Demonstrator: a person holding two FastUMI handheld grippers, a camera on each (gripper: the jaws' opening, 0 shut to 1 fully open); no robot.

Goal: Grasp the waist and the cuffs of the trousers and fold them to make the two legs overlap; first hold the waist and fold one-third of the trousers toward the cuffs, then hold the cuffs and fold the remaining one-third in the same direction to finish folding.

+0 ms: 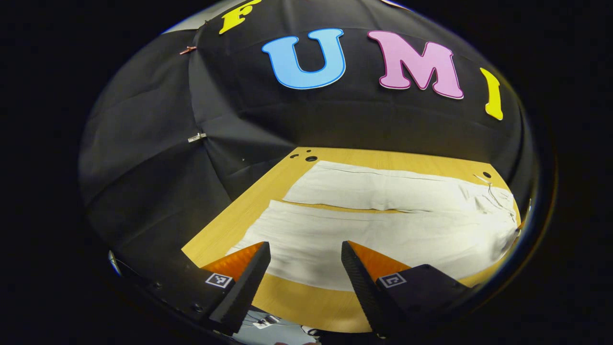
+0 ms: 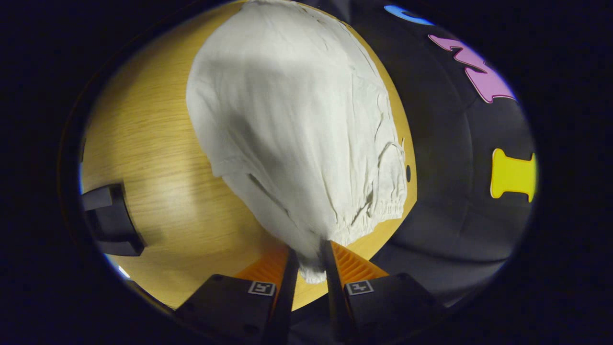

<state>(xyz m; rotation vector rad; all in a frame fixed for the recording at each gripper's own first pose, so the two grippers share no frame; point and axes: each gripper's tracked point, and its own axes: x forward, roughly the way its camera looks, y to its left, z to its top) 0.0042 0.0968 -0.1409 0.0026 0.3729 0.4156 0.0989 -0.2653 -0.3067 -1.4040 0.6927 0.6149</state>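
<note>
White crinkled cotton trousers lie flat on the light wooden table, right gripper pinched on waist corner, left gripper agape w/ nothing over near leg's cuff: lifting one-handed likely skews the leg overlap.

Light wood-grain desk with a rounded near edge, seen again in the right gripper view. Small dark round holes in its top near the far left corner, another near the far right. Black cloth wall behind and to the left, creased, pinned with small clips. Dark curved object at the desk's left edge, too unclear to name.
</note>
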